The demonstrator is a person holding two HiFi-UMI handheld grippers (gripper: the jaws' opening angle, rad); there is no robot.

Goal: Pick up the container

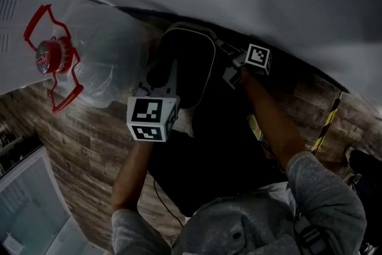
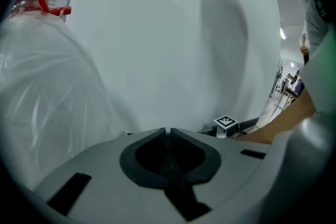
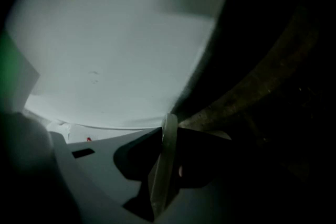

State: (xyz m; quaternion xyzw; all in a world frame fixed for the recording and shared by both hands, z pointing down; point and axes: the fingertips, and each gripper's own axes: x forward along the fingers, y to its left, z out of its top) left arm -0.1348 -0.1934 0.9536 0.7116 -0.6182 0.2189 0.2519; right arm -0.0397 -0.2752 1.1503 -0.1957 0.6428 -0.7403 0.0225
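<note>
The container is a dark, rounded-rim tub standing on a black surface, seen from above in the head view. At its right edge sits my right gripper, its marker cube just beyond. In the right gripper view a thin pale rim stands upright between the jaws, which close on it at the right gripper. On the tub's left side is my left gripper, its cube lower down. The left gripper view shows the left gripper with its tips together and nothing between them, facing a white wall.
A clear plastic bag with a red-capped bottle and red handle lies left of the tub, close to the left gripper. Wood-look floor surrounds the black surface. A yellow-and-black striped bar lies at the right.
</note>
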